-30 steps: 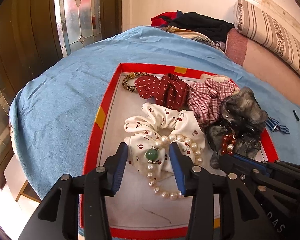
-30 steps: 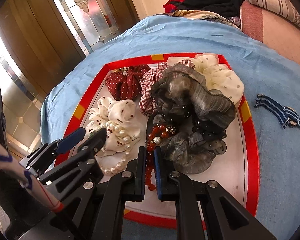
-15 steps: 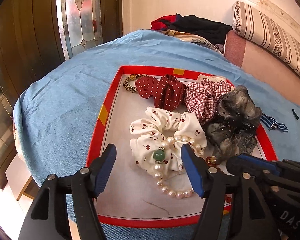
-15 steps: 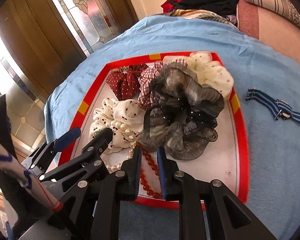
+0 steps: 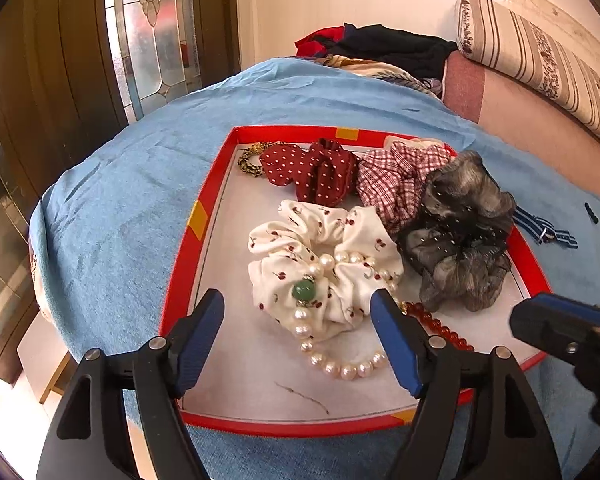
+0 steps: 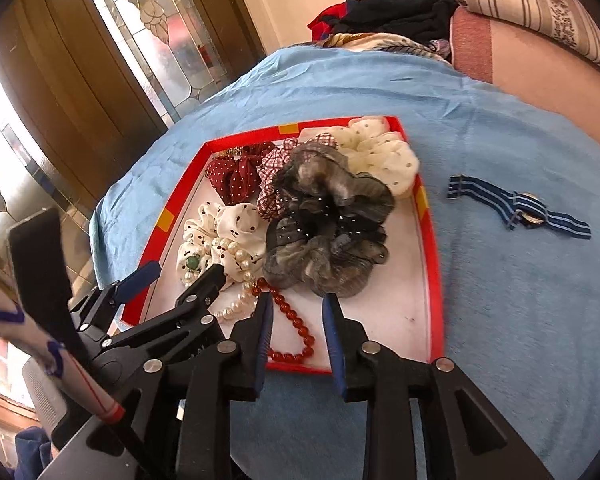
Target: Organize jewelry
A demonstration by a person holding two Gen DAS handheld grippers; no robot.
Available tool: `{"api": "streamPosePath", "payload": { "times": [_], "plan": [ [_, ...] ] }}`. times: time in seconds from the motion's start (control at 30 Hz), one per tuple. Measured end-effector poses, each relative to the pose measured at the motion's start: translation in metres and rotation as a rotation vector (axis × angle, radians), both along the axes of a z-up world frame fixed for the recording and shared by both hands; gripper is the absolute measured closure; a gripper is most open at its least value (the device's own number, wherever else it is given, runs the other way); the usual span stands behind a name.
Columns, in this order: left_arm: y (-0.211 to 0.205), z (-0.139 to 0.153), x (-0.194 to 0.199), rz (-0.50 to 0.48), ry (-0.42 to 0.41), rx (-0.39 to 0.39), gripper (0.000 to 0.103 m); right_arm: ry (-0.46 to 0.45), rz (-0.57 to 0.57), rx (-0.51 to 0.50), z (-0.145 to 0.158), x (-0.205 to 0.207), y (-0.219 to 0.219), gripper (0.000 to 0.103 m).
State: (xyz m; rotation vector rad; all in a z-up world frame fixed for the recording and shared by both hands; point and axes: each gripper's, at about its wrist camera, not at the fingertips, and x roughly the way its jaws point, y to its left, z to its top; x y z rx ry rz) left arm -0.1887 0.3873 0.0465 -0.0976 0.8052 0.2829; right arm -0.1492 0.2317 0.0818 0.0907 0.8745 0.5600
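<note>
Left gripper (image 5: 298, 316): held with its blue-padded fingers spread wide and nothing between them, low over the near end of the tray; a pull-back after a placement is judged likely.
Right gripper (image 6: 296, 318): fingers parted and empty, straddling the near loop of the red bead bracelet without touching it; it is poised just above the tray's near rim.
Pearl necklace (image 5: 340, 366): laid partly over the cherry-print scrunchie, its green stone bead (image 5: 303, 290) resting on the fabric, the remaining pearls curved onto the tray floor toward the near rim.
Red bead bracelet (image 6: 294, 322): stretched on the tray floor between the pearls and the grey scrunchie, one end tucked under the fabric.
Cherry-print scrunchie (image 5: 324, 256): set in the middle of the tray, apparently serving as a soft rest for the necklace.
Grey sheer scrunchie (image 6: 326, 226): piled against the red plaid scrunchie (image 5: 398, 176) and the cream dotted scrunchie (image 6: 382, 152), so the soft pieces are grouped at the far side.
Dark red polka-dot scrunchie (image 5: 312, 170): placed at the far left, beside a gold chain bracelet (image 5: 250, 158) in the corner.
Red-rimmed tray (image 5: 180, 264): used as the collecting place, on a blue blanket (image 6: 520, 300).
Striped-strap watch (image 6: 524, 210): left outside the tray on the blanket, well apart; judged the piece yet to be gathered.
Writing: none legible in either view.
</note>
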Motion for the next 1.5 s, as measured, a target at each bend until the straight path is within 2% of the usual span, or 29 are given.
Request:
{"api": "streamPosePath", "payload": {
  "times": [0.07,0.13,0.23,0.3,0.47,0.53,0.7,0.8,0.9,0.97,1.1,1.27,1.37,1.5],
  "plan": [
    [-0.004,0.001,-0.002,-0.013,-0.001,0.001,0.022,-0.006,-0.008,0.006,0.003,-0.005,-0.006,0.062],
    [-0.009,0.003,-0.005,-0.018,-0.006,0.013,0.016,-0.014,-0.013,0.014,0.006,-0.011,-0.012,0.061],
    [-0.016,0.011,-0.014,-0.028,-0.035,0.02,0.016,-0.023,-0.027,0.02,0.012,-0.021,-0.021,0.055],
    [-0.021,0.018,-0.023,-0.031,-0.058,0.027,0.012,-0.042,-0.034,0.036,0.019,-0.029,-0.028,0.041],
    [-0.034,0.047,-0.054,-0.026,-0.13,0.043,0.009,-0.095,-0.06,0.029,0.038,-0.052,-0.048,0.035],
    [-0.041,0.063,-0.068,-0.038,-0.162,0.042,0.002,-0.117,-0.071,0.03,0.047,-0.062,-0.058,0.031],
    [-0.053,0.1,-0.102,-0.04,-0.216,0.075,0.0,-0.176,-0.098,0.041,0.073,-0.091,-0.081,0.024],
    [-0.064,0.124,-0.12,-0.027,-0.208,0.129,0.0,-0.205,-0.099,0.05,0.083,-0.108,-0.092,0.02],
    [-0.076,0.141,-0.137,-0.006,-0.183,0.233,0.0,-0.235,-0.114,0.045,0.093,-0.13,-0.1,0.018],
    [-0.081,0.148,-0.152,-0.009,-0.205,0.269,0.0,-0.259,-0.101,0.044,0.1,-0.146,-0.104,0.018],
    [-0.079,0.152,-0.171,-0.042,-0.224,0.184,0.0,-0.307,-0.091,0.04,0.108,-0.176,-0.104,0.013],
    [-0.073,0.147,-0.172,-0.008,-0.232,0.147,0.0,-0.378,-0.106,0.007,0.109,-0.203,-0.098,0.011],
    [-0.066,0.141,-0.161,0.005,-0.202,0.119,0.0,-0.414,-0.112,-0.021,0.109,-0.207,-0.094,0.011],
    [-0.056,0.131,-0.145,0.024,-0.175,0.089,0.0,-0.404,-0.104,-0.061,0.106,-0.197,-0.088,0.011]
  ]
}}
